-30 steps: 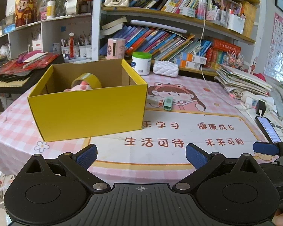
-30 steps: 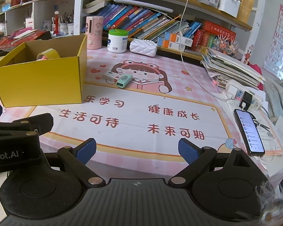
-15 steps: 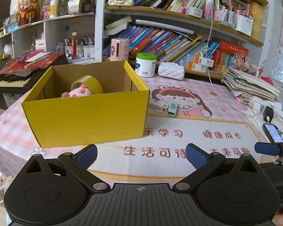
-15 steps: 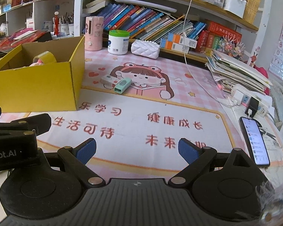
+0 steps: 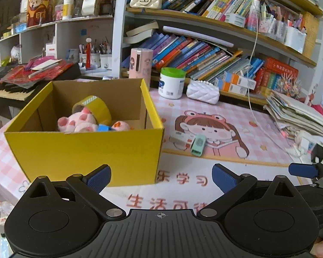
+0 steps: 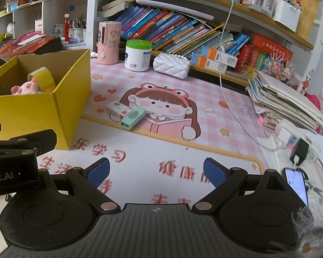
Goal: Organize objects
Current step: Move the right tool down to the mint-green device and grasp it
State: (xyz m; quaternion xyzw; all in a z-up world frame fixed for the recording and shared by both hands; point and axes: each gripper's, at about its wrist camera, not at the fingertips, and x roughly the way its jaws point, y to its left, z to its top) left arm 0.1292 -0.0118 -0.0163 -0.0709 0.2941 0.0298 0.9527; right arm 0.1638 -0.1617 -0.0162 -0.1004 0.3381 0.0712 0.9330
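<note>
Both the left gripper (image 5: 161,177) and the right gripper (image 6: 156,171) are hovering with fingers spread apart, holding nothing. Right of the yellow box (image 5: 86,150), one mint green case (image 6: 133,117) is lying flat, its long axis slanting toward the box, touching one white case (image 6: 118,108). Inside the box are sitting one tape roll (image 5: 95,108) and one pink plush toy (image 5: 77,123).
</note>
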